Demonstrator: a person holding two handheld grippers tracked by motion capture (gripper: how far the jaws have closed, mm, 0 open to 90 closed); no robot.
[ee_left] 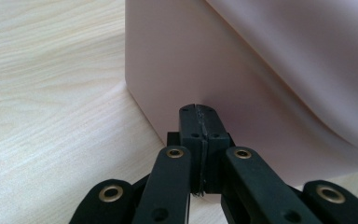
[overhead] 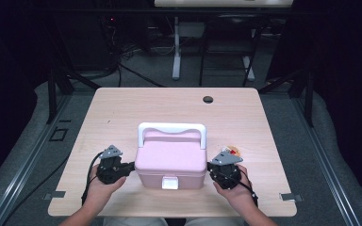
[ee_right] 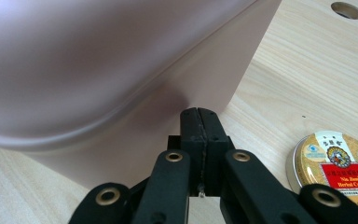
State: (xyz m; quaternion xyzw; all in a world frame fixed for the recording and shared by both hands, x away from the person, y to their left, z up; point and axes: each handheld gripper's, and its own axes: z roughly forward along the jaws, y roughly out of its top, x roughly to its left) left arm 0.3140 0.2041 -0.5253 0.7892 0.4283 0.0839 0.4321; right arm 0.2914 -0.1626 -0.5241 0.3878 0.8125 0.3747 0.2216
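1. The pink box [overhead: 170, 162] stands on the near middle part of the wooden table [overhead: 122, 108], close to the person's edge. Its lid is down, and a white latch [overhead: 169, 182] sits at the middle of its front wall.
2. A white handle [overhead: 172, 128] stands upright over the back part of the lid.
3. The left gripper [overhead: 131, 165] is at the left side wall of the box, held by the person's left hand [overhead: 101, 186]. In the left gripper view its two black jaws are pressed together with nothing between them, and their tip [ee_left: 199, 112] meets the pink wall low down, just under the rim of the lid.
4. The right gripper [overhead: 209, 165] is at the right side wall, held by the right hand [overhead: 235, 188]. In the right gripper view its jaws are also closed against each other and empty, and the tip [ee_right: 199, 114] touches the pink wall below the curved lid edge.
5. So the box sits between the two grippers, one closed tip on each side wall.
6. A small round tin [ee_right: 338, 161] with a gold, red and white label lies flat on the table just beside the right gripper, apart from the box.
7. Farther back, near the far edge of the table, there is a round cable hole [overhead: 208, 99].
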